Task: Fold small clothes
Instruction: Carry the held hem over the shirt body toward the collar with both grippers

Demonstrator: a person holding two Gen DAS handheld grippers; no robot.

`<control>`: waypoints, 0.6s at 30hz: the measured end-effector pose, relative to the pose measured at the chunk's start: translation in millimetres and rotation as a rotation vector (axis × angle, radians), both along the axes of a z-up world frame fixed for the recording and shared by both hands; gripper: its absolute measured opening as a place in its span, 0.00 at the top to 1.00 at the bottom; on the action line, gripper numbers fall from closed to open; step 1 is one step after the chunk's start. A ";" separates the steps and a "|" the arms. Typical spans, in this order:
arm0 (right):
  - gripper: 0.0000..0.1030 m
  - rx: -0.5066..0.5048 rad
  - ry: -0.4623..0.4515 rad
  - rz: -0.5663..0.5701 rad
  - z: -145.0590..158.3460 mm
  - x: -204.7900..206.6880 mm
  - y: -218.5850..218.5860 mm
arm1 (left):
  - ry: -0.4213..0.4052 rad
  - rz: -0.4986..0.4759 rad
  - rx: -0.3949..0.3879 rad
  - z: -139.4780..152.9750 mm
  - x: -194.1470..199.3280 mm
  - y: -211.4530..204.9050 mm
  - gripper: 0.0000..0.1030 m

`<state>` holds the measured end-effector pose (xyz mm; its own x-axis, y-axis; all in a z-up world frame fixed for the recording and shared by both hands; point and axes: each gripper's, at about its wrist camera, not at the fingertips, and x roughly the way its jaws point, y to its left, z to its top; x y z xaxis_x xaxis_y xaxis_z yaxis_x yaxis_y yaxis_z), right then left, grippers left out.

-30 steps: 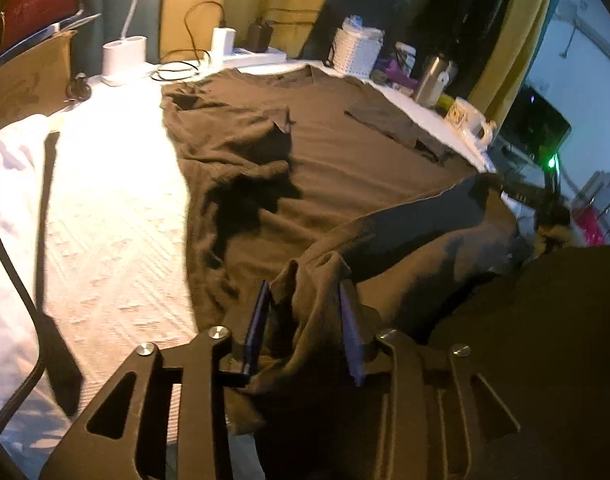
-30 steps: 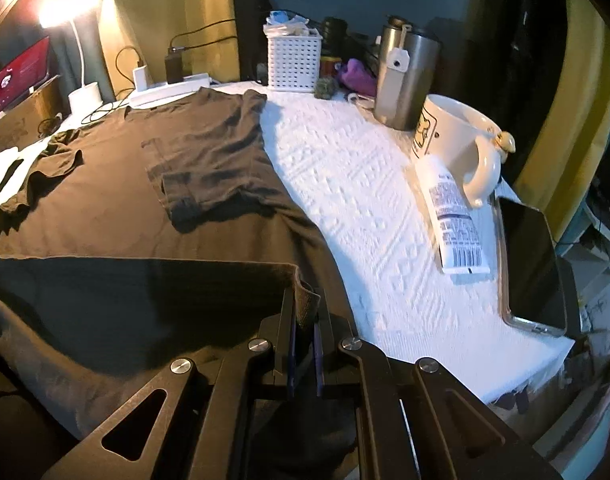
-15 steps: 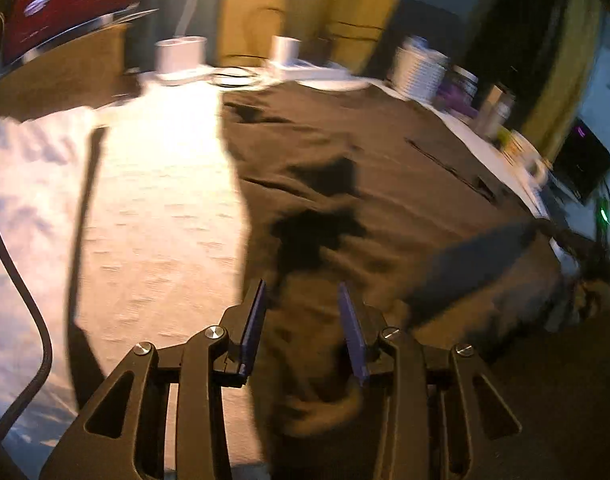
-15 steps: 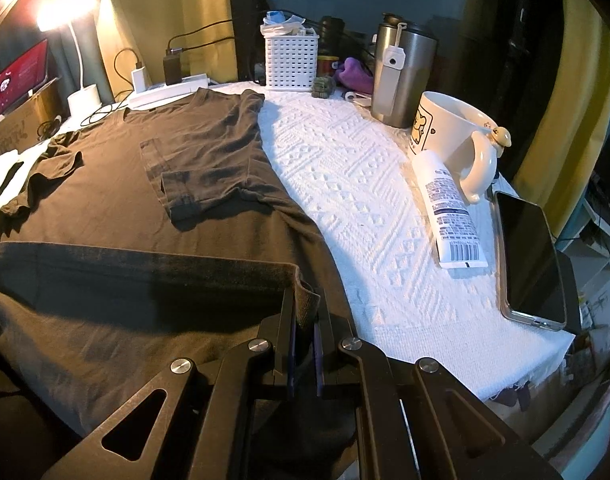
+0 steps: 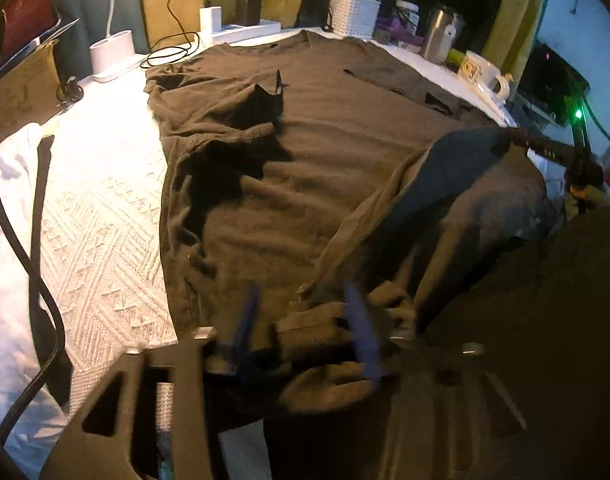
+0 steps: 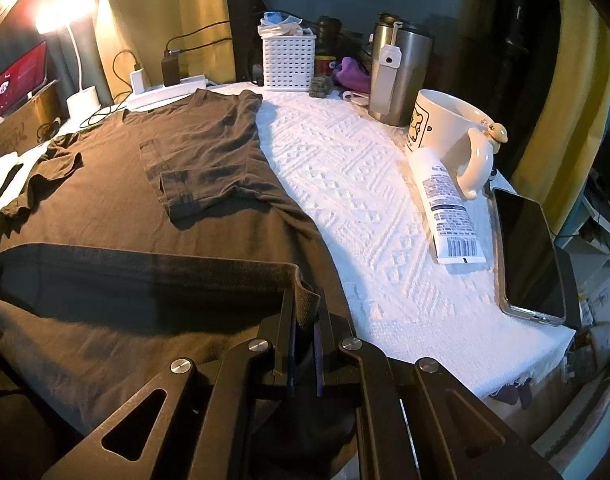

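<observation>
A dark brown T-shirt (image 5: 325,152) lies flat on the white textured cover, both sleeves folded inward. Its lower hem is lifted and doubled back over the body. In the left wrist view my left gripper (image 5: 303,324) is low over the near hem corner and its jaws are opening. A bunched fold of shirt (image 5: 317,328) sits loosely between them, and the left pad stands clear of it. In the right wrist view my right gripper (image 6: 304,320) is shut on the other hem corner (image 6: 305,304) of the T-shirt (image 6: 125,184), holding it just above the cloth.
Right of the shirt lie a white tube (image 6: 445,204), a mug (image 6: 445,132) and a phone (image 6: 529,248) near the table edge. A steel tumbler (image 6: 399,76), white basket (image 6: 289,60) and power strip (image 6: 165,94) line the back. A black cable (image 5: 25,240) hangs at the left.
My left gripper has sunk toward the table and its jaws have spread, so the bunched hem now lies slack between them. The right gripper has stayed still, holding its corner.
</observation>
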<state>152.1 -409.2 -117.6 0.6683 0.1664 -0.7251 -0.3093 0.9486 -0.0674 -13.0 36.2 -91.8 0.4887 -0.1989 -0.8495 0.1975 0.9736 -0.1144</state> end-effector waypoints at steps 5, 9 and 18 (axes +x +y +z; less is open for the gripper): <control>0.94 0.006 0.001 -0.006 -2.0 -0.4 -0.6 | 0.011 -0.005 0.003 -7.0 -1.9 -3.8 0.42; 0.94 0.013 -0.005 -0.009 -0.6 -1.3 -1.4 | -0.036 -0.048 0.018 0.0 -6.1 -13.5 0.80; 0.94 0.037 -0.077 -0.004 23.0 -5.4 2.8 | -0.215 0.036 0.073 31.9 -7.3 -4.6 0.94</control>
